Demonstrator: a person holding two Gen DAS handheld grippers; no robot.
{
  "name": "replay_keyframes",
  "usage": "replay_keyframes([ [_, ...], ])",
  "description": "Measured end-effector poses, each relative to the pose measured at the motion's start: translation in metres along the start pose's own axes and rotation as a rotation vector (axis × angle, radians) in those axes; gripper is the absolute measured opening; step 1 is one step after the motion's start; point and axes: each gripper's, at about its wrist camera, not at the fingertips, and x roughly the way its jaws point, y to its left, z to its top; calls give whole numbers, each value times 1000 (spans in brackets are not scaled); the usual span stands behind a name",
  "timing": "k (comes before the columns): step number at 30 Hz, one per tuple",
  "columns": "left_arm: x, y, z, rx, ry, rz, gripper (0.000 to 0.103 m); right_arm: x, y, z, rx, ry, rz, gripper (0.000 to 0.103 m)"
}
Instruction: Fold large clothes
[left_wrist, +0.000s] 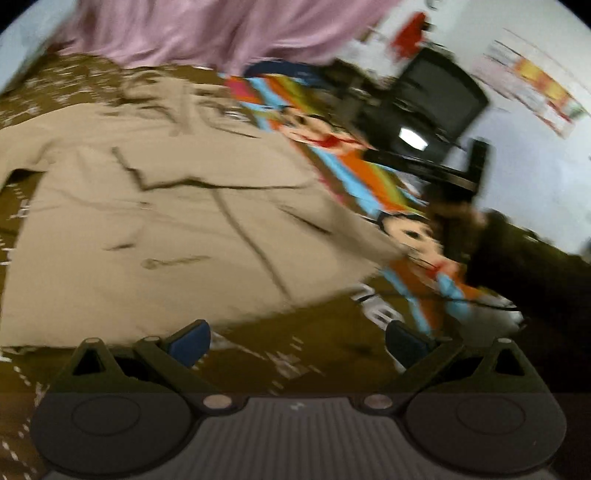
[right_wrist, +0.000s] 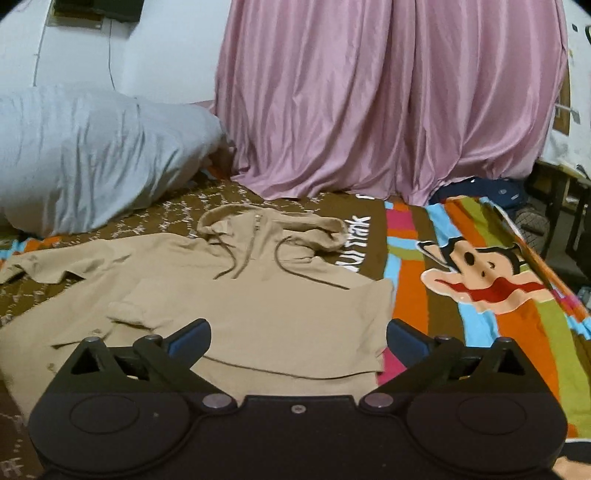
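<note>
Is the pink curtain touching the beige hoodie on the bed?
Apart. The right wrist view shows a strip of brown bedspread between the hem of the pink curtain and the hood of the beige hoodie.

A pink curtain (right_wrist: 388, 96) hangs against the white wall (right_wrist: 166, 48) (a grey pillow (right_wrist: 92, 155) lies beside it).

Left gripper (left_wrist: 297, 341) jaws spread wide — beige hoodie (left_wrist: 155, 221) ahead, blurred.

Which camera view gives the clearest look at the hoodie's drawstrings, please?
The right wrist view: the drawstrings hang sharp below the hood on the hoodie. The left wrist view shows them only as blurred dark lines.
</note>
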Motion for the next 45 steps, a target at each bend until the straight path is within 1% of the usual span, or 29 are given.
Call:
replay_keyframes([
  [2, -4, -10, -4, 27, 38, -6, 103, -4, 6, -3, 44, -10, 21, 102],
  [3, -3, -15, -5, 48, 66, 20, 103, -6, 9, -4, 65, -14, 28, 102],
  [5, -1, -25, -8, 103, 133, 104, 103, -9, 16, -6, 112, -24, 39, 102],
  [6, 0, -29, -9, 127, 154, 149, 103, -12, 19, -4, 131, -37, 45, 102],
  [8, 2, -39, -15, 160, 150, 277, 103, -22, 21, 3, 146, -84, 43, 102],
  [9, -1, -39, -15, 167, 127, 359, 103, -29, 20, 9, 147, -107, 33, 102],
  [10, -8, -36, -15, 161, 75, 448, 103, -36, 17, 17, 151, -126, 29, 102],
  [11, -15, -28, -14, 132, 20, 521, 103, -42, 13, 22, 155, -134, 29, 102],
  [13, -31, 0, -9, -9, -81, 648, 103, -55, 7, 29, 164, -140, 39, 102],
  [15, -49, 41, -6, -230, -168, 745, 103, -65, 4, 30, 171, -126, 56, 102],
  [16, -61, 69, -8, -374, -217, 779, 102, -69, 4, 28, 169, -116, 65, 102],
  [17, -72, 93, -10, -490, -263, 797, 102, -71, 7, 24, 164, -106, 70, 102],
  [19, -98, 143, -21, -697, -381, 821, 102, -72, 15, 12, 152, -86, 72, 102],
  [21, -120, 187, -29, -830, -482, 833, 102, -66, 26, -2, 143, -52, 74, 102],
  [23, -134, 219, -29, -892, -558, 832, 100, -56, 37, -18, 143, -3, 81, 102],
  [25, -142, 251, -25, -934, -610, 843, 97, -44, 46, -34, 156, 51, 88, 102],
  [27, -142, 274, -18, -968, -622, 876, 92, -33, 53, -47, 174, 99, 92, 102],
  [28, -141, 288, -16, -993, -623, 894, 88, -27, 56, -53, 182, 120, 95, 102],
  [29, -139, 299, -14, -1016, -616, 908, 83, -21, 59, -58, 188, 139, 97, 102],
  [31, -132, 319, -12, -1073, -599, 944, 77, -9, 64, -66, 199, 173, 97, 102],
  [33, -128, 334, -13, -1126, -605, 951, 71, 1, 68, -71, 203, 207, 103, 102],
  [34, -129, 340, -15, -1144, -627, 953, 60, 5, 70, -73, 199, 217, 105, 102],
  [35, -130, 341, -15, -1155, -641, 966, 44, 8, 72, -75, 193, 223, 107, 102],
  [37, -133, 345, -11, -1172, -647, 1019, 21, 11, 74, -77, 178, 230, 108, 102],
  [38, -135, 344, -8, -1168, -656, 1035, 13, 12, 75, -78, 172, 233, 110, 102],
  [39, -136, 341, -5, -1152, -669, 1052, 10, 13, 75, -79, 168, 234, 111, 102],
  [41, -141, 331, 6, -1089, -701, 1089, 7, 12, 75, -80, 161, 228, 112, 102],
  [43, -145, 310, 25, -971, -730, 1130, 6, 11, 73, -79, 168, 223, 115, 102],
  [45, -147, 287, 46, -864, -755, 1135, 5, 10, 70, -79, 179, 213, 120, 102],
])
